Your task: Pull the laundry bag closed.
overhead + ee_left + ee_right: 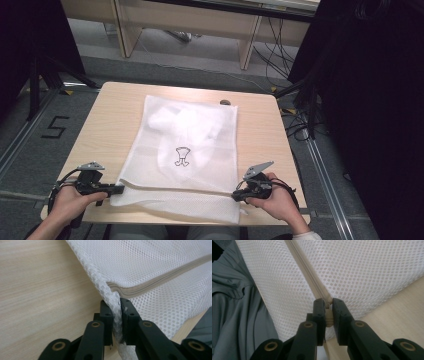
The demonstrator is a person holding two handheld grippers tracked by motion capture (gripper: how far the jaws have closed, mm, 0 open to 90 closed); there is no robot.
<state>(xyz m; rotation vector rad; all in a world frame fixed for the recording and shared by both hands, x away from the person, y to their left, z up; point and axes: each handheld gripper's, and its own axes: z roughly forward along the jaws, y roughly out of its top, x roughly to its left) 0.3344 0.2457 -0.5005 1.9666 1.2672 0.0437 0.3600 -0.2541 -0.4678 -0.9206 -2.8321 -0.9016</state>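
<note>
Fingers [126,315] pinching mesh bag [185,150], zipper [175,189] running left-right

Even, soft overhead light; dark surroundings, sharp close-ups.
In the high view the tabletop [105,125] is evenly lit with faint shadows and no glare, while both side margins fall black. In both gripper views the mesh weave is crisp; the black jaws at the bottom edge blur slightly.
</note>
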